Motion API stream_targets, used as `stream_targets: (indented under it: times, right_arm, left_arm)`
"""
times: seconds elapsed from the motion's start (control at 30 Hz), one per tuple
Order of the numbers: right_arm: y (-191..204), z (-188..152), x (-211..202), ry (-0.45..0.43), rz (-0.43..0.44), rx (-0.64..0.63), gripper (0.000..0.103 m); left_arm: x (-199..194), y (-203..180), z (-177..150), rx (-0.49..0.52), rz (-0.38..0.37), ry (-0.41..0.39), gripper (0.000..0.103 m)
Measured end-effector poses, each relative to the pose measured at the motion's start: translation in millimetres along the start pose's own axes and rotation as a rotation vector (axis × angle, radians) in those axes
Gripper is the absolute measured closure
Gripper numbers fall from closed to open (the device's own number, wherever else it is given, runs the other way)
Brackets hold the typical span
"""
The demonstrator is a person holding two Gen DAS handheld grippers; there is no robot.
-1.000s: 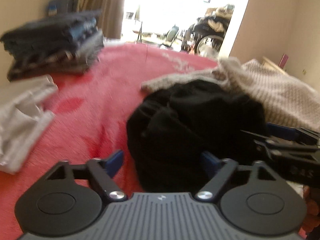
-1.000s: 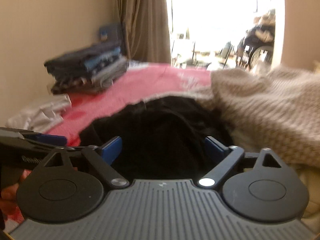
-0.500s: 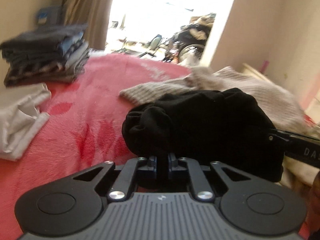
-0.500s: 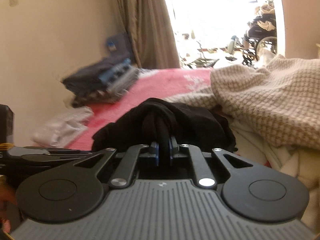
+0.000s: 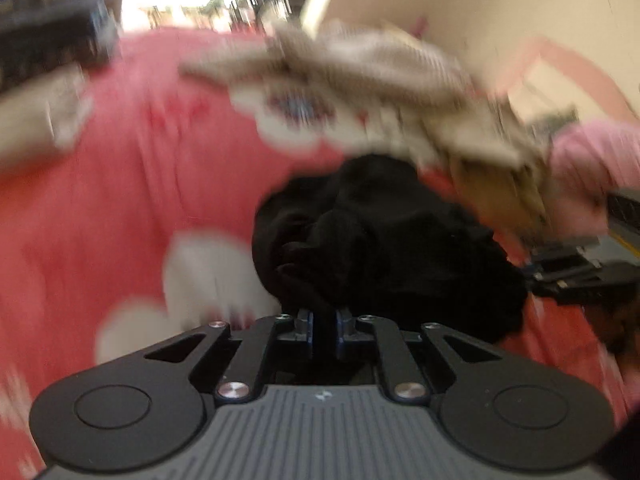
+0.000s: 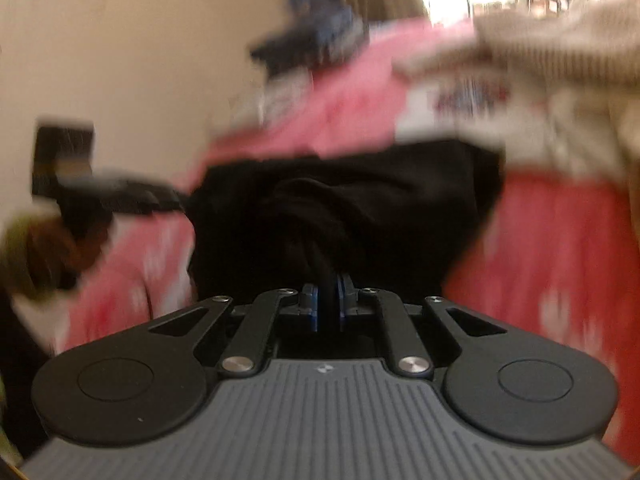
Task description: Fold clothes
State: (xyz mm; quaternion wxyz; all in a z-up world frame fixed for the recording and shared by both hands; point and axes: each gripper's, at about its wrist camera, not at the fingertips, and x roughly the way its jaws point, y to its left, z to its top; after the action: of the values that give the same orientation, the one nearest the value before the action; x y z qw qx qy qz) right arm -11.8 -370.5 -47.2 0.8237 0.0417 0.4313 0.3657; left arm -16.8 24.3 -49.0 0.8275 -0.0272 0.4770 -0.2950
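Red bedding with white flower shapes (image 5: pixel 132 184) fills both blurred views, with a beige knitted blanket (image 5: pixel 360 76) heaped at the far side. Bunched on the bed lies a black garment (image 5: pixel 380 240) — its near edge gathered straight into the left claw (image 5: pixel 324 330), which is clenched on the cloth. From the other side, the right claw (image 6: pixel 328 306) pinches another fold of the same garment, directly ahead of its fingers. A stack of dark folded clothes (image 6: pixel 312 40) sits farther back — by the wall.

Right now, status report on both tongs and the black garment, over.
Left tongs shut on black garment. Right tongs shut on it too. Beige knit heaped just behind.
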Motion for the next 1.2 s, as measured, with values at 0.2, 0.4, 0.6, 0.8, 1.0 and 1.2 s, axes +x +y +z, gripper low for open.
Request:
stream_targets:
  times: [0.2, 0.4, 0.6, 0.8, 1.0, 1.2]
  right_arm:
    - [2, -29, -10, 0.192, -0.077, -0.015, 0.092]
    - [-10, 11, -45, -0.015, -0.007, 0.137, 0.077]
    - [22, 44, 26, -0.058, 0.16, 0.041, 0.065]
    - [28, 51, 106, 0.077, 0.11, 0.038, 0.08]
    - [60, 37, 81, 0.018, 0.301, -0.072, 0.097]
    - [100, -1, 74, 0.138, 0.489, -0.183, 0.099]
  left_arm:
    - [-22, 26, -9, -0.057, 0.023, 0.027, 0.054]
    - [-24, 35, 16, -0.1, -0.001, -0.093, 0.038]
    - [23, 38, 24, -0.168, 0.037, -0.039, 0.061]
    - [16, 42, 12, -0.225, 0.036, -0.051, 0.076]
    - [-7, 43, 17, -0.229, -0.004, -0.097, 0.055]
    - [-6, 33, 38, -0.191, -0.087, -0.112, 0.033]
